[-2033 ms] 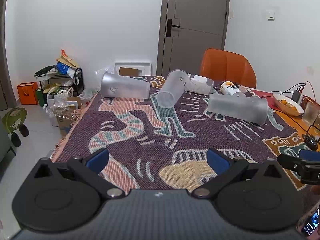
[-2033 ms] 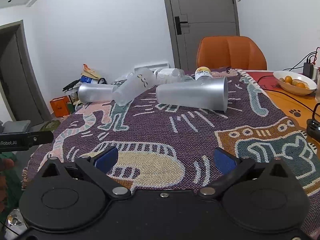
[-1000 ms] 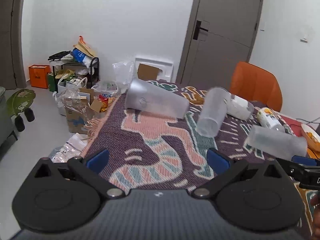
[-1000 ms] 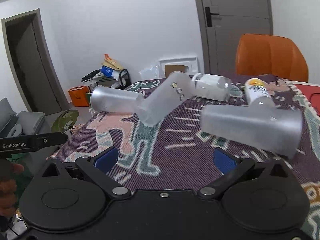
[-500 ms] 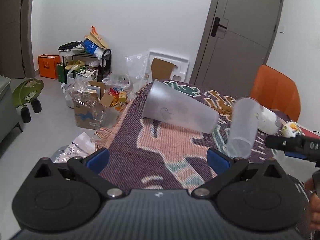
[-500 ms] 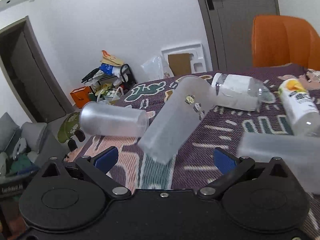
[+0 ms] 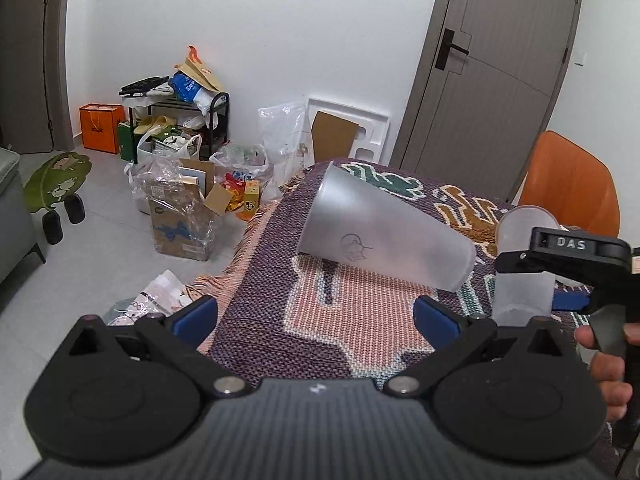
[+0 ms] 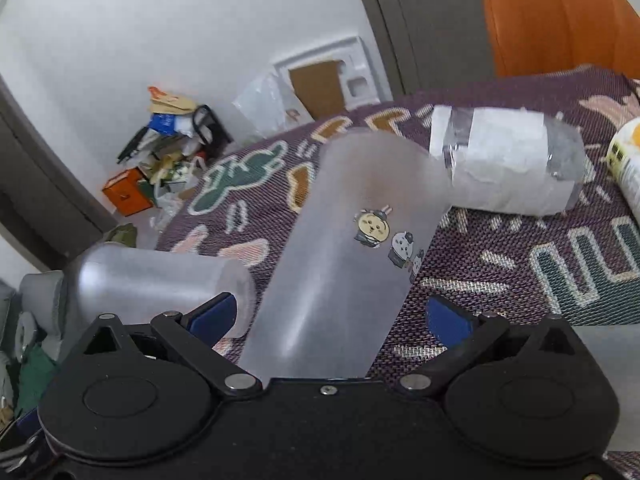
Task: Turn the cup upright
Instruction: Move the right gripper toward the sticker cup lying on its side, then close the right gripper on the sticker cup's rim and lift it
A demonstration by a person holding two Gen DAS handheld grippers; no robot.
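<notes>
A frosted cup with cartoon stickers (image 8: 340, 264) lies on its side on the patterned cloth, its open end between the open fingers of my right gripper (image 8: 328, 320). It also shows in the left wrist view (image 7: 524, 264), partly behind the right gripper (image 7: 576, 264). A second frosted cup (image 7: 384, 228) lies on its side near the table's left corner, ahead of my open, empty left gripper (image 7: 316, 316); it also shows in the right wrist view (image 8: 156, 280).
A clear plastic bottle with a white label (image 8: 508, 164) lies just beyond the sticker cup. A yellow-labelled bottle (image 8: 628, 160) lies at the right. An orange chair (image 8: 556, 16) stands behind the table. Bags and boxes (image 7: 180, 200) clutter the floor left of the table edge (image 7: 248, 248).
Both grippers moved forward and left. The right gripper closed in on the sticker cup, whose open end now lies between its fingers. The left gripper came nearer the corner cup.
</notes>
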